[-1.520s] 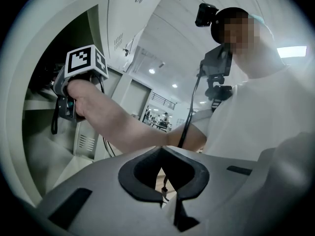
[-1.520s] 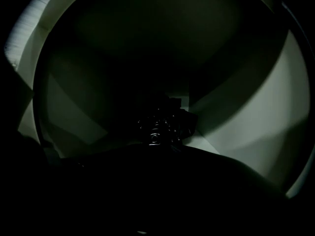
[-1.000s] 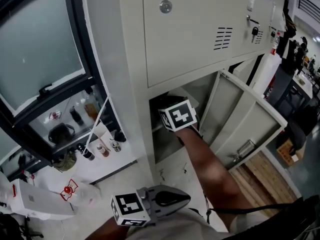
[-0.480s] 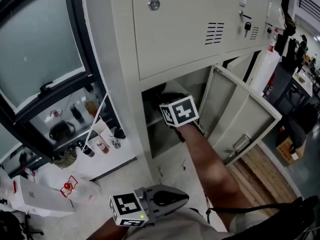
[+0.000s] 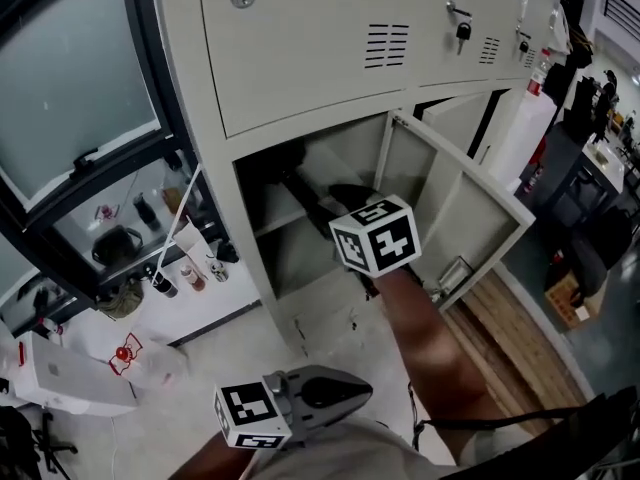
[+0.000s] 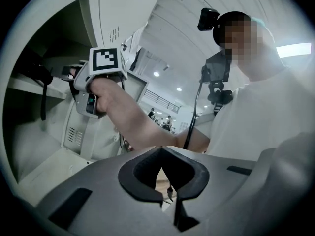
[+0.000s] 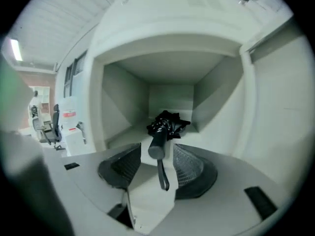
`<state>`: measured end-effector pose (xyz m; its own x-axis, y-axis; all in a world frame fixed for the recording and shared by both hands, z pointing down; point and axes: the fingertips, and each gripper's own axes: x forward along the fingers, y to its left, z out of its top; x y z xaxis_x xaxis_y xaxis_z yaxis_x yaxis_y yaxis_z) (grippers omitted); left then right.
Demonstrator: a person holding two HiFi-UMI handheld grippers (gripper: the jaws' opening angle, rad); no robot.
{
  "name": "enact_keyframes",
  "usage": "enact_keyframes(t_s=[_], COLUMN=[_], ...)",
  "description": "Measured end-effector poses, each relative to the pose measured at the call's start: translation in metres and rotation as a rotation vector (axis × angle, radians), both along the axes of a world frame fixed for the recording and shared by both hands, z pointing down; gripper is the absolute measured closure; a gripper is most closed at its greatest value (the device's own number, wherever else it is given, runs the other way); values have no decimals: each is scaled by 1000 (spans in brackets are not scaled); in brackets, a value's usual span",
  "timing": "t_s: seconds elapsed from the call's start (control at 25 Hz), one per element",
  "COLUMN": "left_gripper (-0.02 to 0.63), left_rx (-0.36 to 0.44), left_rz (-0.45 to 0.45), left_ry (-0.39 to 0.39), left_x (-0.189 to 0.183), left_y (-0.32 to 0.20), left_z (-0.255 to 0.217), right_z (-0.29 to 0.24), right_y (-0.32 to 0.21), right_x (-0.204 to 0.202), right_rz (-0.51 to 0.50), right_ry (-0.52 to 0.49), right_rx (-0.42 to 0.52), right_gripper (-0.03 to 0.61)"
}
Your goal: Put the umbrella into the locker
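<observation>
A black folded umbrella (image 7: 165, 123) lies on the shelf inside the open lower locker (image 5: 300, 258). Its handle (image 7: 156, 149) points out at me and its strap hangs over the shelf edge. My right gripper (image 7: 156, 167) is just outside the opening. Its jaws have just been opening and now stand apart on either side of the handle, with neither pad touching it. In the head view its marker cube (image 5: 378, 236) hides the jaws, and the umbrella (image 5: 305, 196) shows dark behind it. My left gripper (image 5: 345, 396) hangs low near my body, shut and empty.
The locker door (image 5: 455, 218) stands swung out to the right. Shut lockers (image 5: 300, 48) sit above, one with a key (image 5: 462, 30). A low white ledge with small bottles (image 5: 170, 273) and a white box (image 5: 60, 378) are at the left. Wooden flooring (image 5: 510, 318) lies at the right.
My right gripper has drawn back out of the locker towards me, leaving the umbrella on the shelf. The head view has shifted, so the locker sits higher and further left. The left gripper has barely shifted.
</observation>
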<state>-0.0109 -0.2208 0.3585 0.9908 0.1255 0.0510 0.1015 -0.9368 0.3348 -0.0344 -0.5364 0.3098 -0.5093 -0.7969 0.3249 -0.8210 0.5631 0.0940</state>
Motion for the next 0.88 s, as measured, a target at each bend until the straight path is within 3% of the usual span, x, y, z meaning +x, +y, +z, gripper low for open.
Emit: enact_keyframes(t_s=[0.16, 0.28, 0.48, 0.68, 0.88], left_gripper=[603, 603, 603, 603, 604], left_rx=[-2, -6, -17, -60, -92], left_rz=[-30, -65, -160, -254, -289], left_ry=[-3, -18, -35, -31, -53], left_x=[25, 42, 60, 63, 57], left_y=[16, 31, 54, 70, 85], left_z=[1, 4, 10, 20, 35], right_z=[0, 10, 52, 89, 126], right_y=[39, 69, 113, 159, 205], right_x=[14, 24, 32, 26, 24], right_rz=[-50, -88, -165, -264, -310], right_ry=[-21, -35, -19, -25, -45], right_rx=[11, 4, -61, -108, -172], right_gripper=[407, 479, 539, 552, 555])
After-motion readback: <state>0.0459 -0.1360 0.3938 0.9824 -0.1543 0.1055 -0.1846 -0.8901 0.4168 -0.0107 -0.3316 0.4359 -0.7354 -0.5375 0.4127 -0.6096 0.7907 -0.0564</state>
